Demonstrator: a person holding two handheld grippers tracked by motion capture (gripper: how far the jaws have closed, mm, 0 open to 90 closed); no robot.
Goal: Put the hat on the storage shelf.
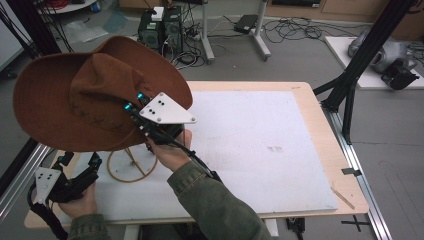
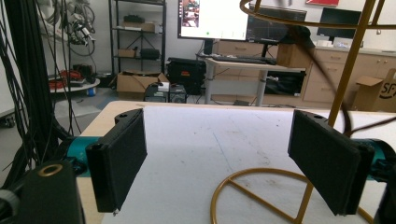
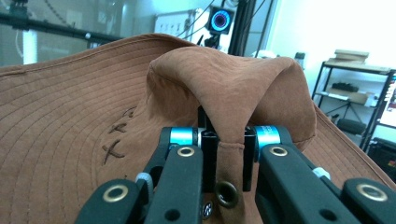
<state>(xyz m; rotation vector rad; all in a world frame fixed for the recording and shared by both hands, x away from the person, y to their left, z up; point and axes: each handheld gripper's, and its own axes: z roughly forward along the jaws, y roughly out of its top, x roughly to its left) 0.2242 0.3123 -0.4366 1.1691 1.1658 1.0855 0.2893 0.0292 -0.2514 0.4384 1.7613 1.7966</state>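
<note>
A brown wide-brimmed hat [image 1: 75,95] hangs in the air over the table's left side, above a gold wire stand [image 1: 131,165]. My right gripper [image 1: 137,102] is shut on a pinched fold of the hat's crown [image 3: 224,135]. At the table's near left corner my left gripper [image 1: 77,167] is held open with nothing between its jaws. The left gripper view shows the stand's round base [image 2: 261,196] and slanted rod [image 2: 348,70] just ahead, near the right pad [image 2: 327,158].
The white table top [image 1: 250,145] stretches out to the right. Black frame posts [image 1: 350,85] stand at the table's right edge. Computers and cables [image 1: 160,27] lie on the floor beyond the far edge.
</note>
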